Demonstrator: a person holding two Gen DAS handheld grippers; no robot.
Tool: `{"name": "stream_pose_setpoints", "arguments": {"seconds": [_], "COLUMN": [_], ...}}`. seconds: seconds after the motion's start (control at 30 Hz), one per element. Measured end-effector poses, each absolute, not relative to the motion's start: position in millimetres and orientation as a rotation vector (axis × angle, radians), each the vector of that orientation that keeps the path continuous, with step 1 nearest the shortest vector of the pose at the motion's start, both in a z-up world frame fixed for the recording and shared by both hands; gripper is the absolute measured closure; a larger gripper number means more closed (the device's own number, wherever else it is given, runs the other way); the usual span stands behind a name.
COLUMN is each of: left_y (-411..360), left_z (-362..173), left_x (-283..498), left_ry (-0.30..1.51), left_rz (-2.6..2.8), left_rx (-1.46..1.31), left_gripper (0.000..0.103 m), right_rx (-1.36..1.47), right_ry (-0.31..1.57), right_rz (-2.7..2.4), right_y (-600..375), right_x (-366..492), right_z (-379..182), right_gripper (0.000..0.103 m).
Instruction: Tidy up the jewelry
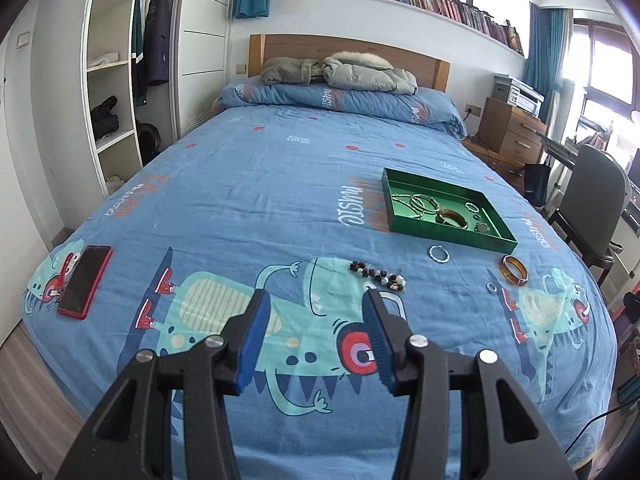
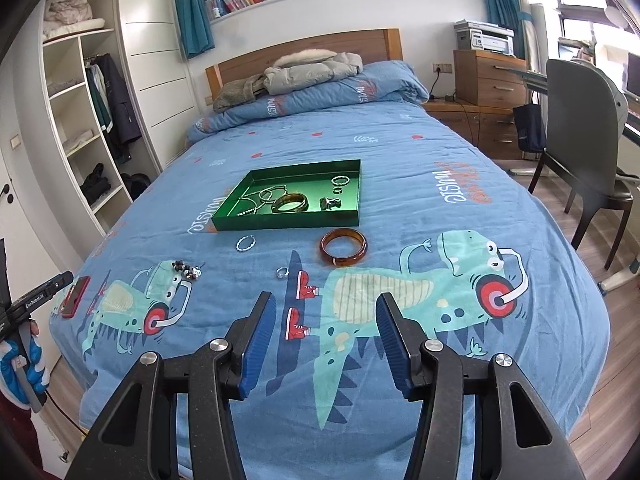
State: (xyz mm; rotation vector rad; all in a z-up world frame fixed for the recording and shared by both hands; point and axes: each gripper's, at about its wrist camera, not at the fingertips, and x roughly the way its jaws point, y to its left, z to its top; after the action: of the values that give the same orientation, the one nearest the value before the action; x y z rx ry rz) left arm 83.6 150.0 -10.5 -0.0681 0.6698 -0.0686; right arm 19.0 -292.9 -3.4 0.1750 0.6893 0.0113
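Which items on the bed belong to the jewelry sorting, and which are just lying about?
Job: green tray holding some jewelry; still loose on the bedspread: amber bangle, twisted silver bracelet, small ring, beaded bracelet.

Lying about: red phone, jackets at the headboard.

A shallow green tray point(image 2: 286, 222) lies flat on the bed, holding thin bangles, a brown bangle and small rings. Nearer, loose on the cover: an amber bangle point(image 2: 343, 247) right, a silver ring point(image 2: 281, 272), a twisted hoop point(image 2: 245, 243), a beaded bracelet point(image 2: 187, 271) left.
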Motion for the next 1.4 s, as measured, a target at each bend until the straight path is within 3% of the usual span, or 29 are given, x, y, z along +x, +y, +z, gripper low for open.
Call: {"name": "stream_pose_setpoints", "arguments": {"seconds": [0.7, 1.4], "left_y": [142.5, 67.4], "left_z": [-23.1, -26.4], "left_x": [85.8, 126.3], "left_ry": [0.736, 0.768], "left_rz": [-0.06, -0.036], "left_rx": [0.039, 0.1], "left_gripper": [0.052, 0.052], "right_rx": [0.206, 0.131], "right_ry": [0.709, 0.71], "right_rz": [0.018, 0.03], "right_y": [-265.2, -298.5], "right_x": [57.0, 88.5], "right_z": [-29.4, -51.7], "right_gripper": [0.046, 0.044]}}
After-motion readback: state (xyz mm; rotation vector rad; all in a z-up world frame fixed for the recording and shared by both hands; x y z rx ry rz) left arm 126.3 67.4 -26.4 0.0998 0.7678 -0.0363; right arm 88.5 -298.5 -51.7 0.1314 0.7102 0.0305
